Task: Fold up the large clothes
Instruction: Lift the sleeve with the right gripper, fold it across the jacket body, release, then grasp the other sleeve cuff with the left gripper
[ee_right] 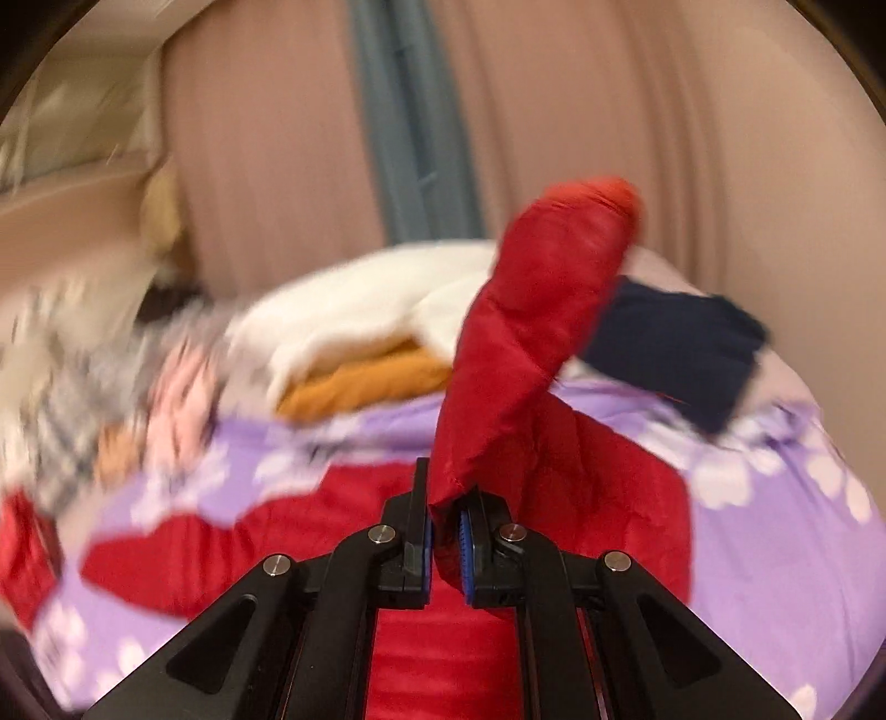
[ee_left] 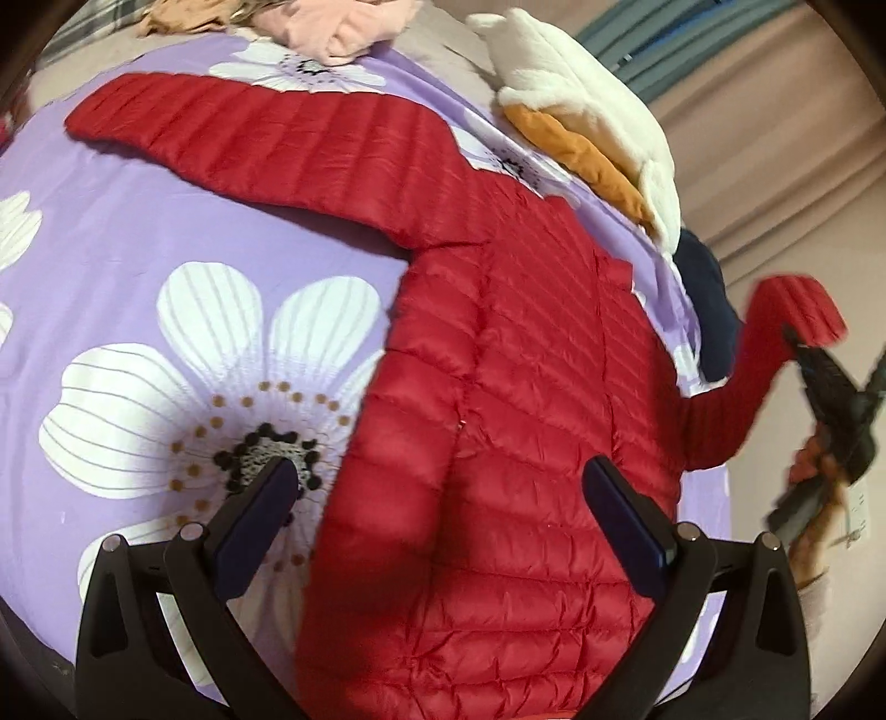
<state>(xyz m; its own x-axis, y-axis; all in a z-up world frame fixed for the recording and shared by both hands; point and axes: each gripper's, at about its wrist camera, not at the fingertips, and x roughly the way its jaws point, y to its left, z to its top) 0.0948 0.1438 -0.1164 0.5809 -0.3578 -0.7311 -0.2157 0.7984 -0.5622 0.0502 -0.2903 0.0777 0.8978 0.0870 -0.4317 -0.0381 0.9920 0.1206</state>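
A red quilted puffer jacket (ee_left: 526, 421) lies spread on a purple flowered bedsheet (ee_left: 138, 249), one sleeve (ee_left: 249, 144) stretched out to the far left. My left gripper (ee_left: 443, 498) is open, hovering over the jacket's lower body with nothing between its pads. My right gripper (ee_right: 446, 531) is shut on the jacket's other sleeve (ee_right: 526, 343) and holds it lifted off the bed; it also shows in the left wrist view (ee_left: 803, 343) at the right, with the sleeve cuff (ee_left: 792, 304) raised. The right wrist view is motion-blurred.
A stack of folded clothes, white fleece (ee_left: 581, 94) over orange (ee_left: 581, 155), with a navy garment (ee_left: 711, 304) beside it, sits along the bed's far edge. Pink and tan clothes (ee_left: 343, 27) lie at the far end. Beige curtains (ee_right: 609, 111) hang behind the bed.
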